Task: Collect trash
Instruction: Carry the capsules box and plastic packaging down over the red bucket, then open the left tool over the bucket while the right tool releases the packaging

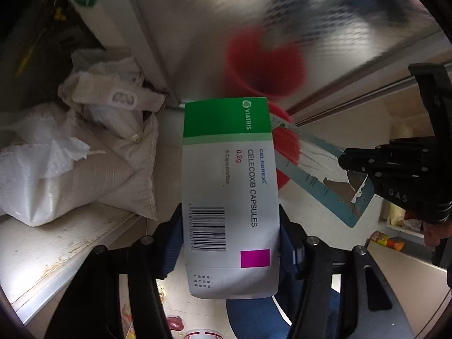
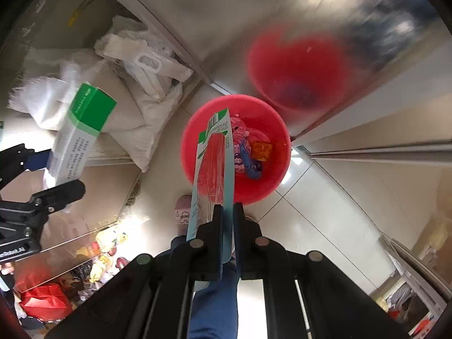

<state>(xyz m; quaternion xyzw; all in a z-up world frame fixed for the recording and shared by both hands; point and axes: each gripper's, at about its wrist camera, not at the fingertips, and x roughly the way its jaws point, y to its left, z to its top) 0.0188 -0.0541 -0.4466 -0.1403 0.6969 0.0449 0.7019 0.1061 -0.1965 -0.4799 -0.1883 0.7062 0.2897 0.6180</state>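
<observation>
— Nearest the lens, what do the black left gripper point(image 1: 230, 243) jaws hold?
— Both blue pads clamp the smooth white cardboard medicine box with a green end band point(image 1: 229, 195); it is rectangular, printed with a barcode and a magenta square; it hangs beside the bin, over pale floor tiles point(image 2: 325, 195).
— And the right gripper point(image 2: 228, 226)?
— Its jaws are clenched on a flat teal cardboard blister card with a clear ribbed plastic front point(image 2: 216, 169); the card's back is torn, paper peeled to brown; its far end reaches over the round red plastic bin point(image 2: 271, 180).
— What lies inside?
— Crumpled pink and blue wrappers point(image 2: 245, 152) and 1 amber square packet point(image 2: 261, 149).
— Around it?
— Woven white sacks point(image 2: 135, 118) and crumpled plastic bags lie left; a brushed metal panel point(image 2: 282, 14) behind mirrors the bin in blur; the person's blue trouser leg point(image 2: 214, 305) shows below.
</observation>
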